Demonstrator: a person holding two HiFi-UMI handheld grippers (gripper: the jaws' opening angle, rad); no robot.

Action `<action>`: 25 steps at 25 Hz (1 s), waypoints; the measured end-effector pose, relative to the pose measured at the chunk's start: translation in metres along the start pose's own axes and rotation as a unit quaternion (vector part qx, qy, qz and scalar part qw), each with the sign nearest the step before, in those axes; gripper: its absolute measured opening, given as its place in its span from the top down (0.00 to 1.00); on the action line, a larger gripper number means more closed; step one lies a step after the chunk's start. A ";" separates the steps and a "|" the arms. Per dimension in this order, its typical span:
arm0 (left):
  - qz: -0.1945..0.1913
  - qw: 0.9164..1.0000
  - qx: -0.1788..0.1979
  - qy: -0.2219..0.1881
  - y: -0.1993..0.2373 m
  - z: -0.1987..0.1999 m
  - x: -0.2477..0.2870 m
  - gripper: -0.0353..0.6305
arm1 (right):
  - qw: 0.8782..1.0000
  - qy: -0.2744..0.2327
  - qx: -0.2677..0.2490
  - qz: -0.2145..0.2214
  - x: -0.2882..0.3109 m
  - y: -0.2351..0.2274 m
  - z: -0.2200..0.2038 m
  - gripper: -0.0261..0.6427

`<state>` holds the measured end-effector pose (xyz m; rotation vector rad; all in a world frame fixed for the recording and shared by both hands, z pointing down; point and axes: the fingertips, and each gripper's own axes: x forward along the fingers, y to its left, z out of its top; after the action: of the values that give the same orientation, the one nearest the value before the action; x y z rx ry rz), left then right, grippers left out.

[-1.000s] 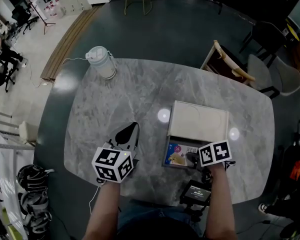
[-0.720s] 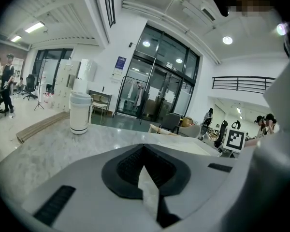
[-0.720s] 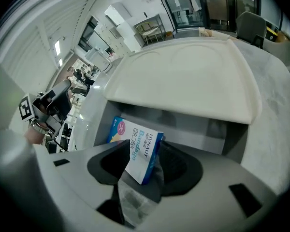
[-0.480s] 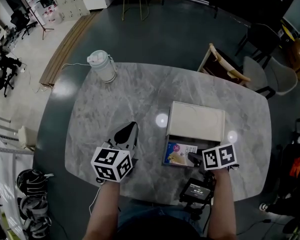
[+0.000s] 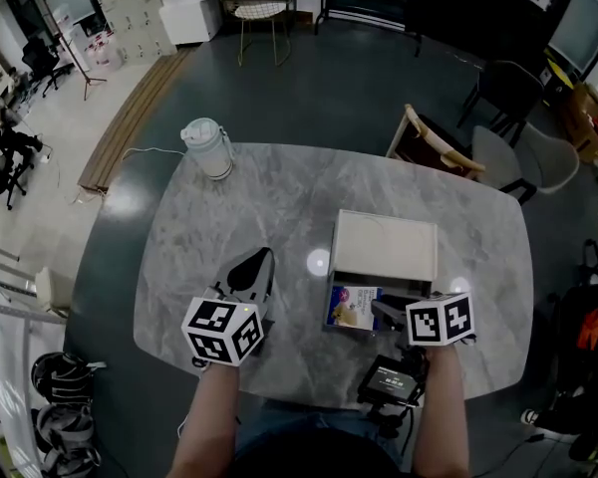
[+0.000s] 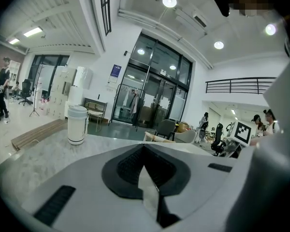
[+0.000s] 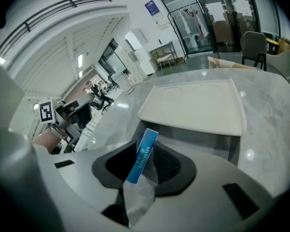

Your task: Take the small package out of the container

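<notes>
Fingers of your right gripper (image 7: 145, 170) have just been closing on the small package (image 7: 141, 151), which lies lengthwise along them over the container (image 7: 198, 140). Your left gripper (image 6: 146, 178) is pinched together, empty

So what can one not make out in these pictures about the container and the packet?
- Container inside: head view, the lid covers the far part, the right tongs and their cube the near right corner.
- Packet lower end: right gripper view, sunk between the tongs, which have just been closing on it.
- Printed pack in the container: head view, print too small to read.
</notes>
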<state>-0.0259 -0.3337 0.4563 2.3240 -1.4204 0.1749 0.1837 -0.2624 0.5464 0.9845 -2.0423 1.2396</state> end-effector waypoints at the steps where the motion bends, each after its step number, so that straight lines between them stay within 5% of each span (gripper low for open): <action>1: 0.000 1.000 0.002 -0.002 0.000 0.001 -0.002 0.94 | 1.000 -0.010 -0.001 0.008 0.000 0.005 0.002 0.78; 10: 0.007 1.000 0.006 -0.017 0.002 0.008 -0.023 0.94 | 0.994 -0.073 -0.085 0.002 0.007 0.034 0.012 0.73; 19: 0.013 1.000 0.011 -0.021 0.001 0.006 -0.037 0.94 | 0.998 -0.042 0.031 0.034 0.017 0.037 0.012 0.73; 25: 0.029 0.999 0.005 -0.029 0.011 0.007 -0.050 0.94 | 0.998 0.025 0.054 -0.003 0.015 0.024 0.008 0.77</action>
<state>-0.0597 -0.2996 0.4372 2.3147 -1.5189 0.1327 0.1550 -0.2666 0.5426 0.9972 -1.9506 1.3698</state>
